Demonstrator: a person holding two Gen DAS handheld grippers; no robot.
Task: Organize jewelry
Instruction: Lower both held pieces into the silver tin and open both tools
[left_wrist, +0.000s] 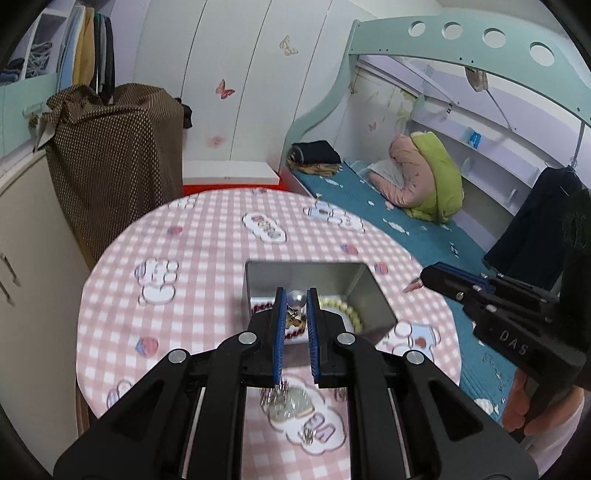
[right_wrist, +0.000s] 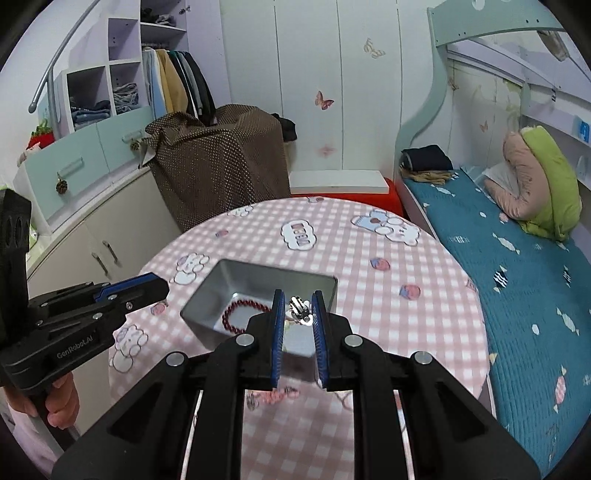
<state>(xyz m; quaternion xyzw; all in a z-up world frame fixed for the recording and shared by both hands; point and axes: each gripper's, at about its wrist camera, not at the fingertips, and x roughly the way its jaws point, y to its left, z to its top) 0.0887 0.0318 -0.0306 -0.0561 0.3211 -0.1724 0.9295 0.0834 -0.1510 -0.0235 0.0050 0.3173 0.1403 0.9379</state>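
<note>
Left wrist view: the left gripper (left_wrist: 296, 301) has its blue fingers (left_wrist: 280, 314) narrowed to a slim gap, pinching a small pearl earring (left_wrist: 296, 298) with a gold dangle, a light, hard, slippery piece best gripped at the bead, held over the open metal tin (left_wrist: 364, 295) at twelve o'clock on the pink checked worktop (left_wrist: 207, 243). Right wrist view: the right gripper (right_wrist: 298, 310) likewise pinches a small shiny silver ornament (right_wrist: 300, 309), fragile-looking, above the same tin, where a dark red bead bracelet (right_wrist: 242, 314) lies at ten o'clock.
</note>
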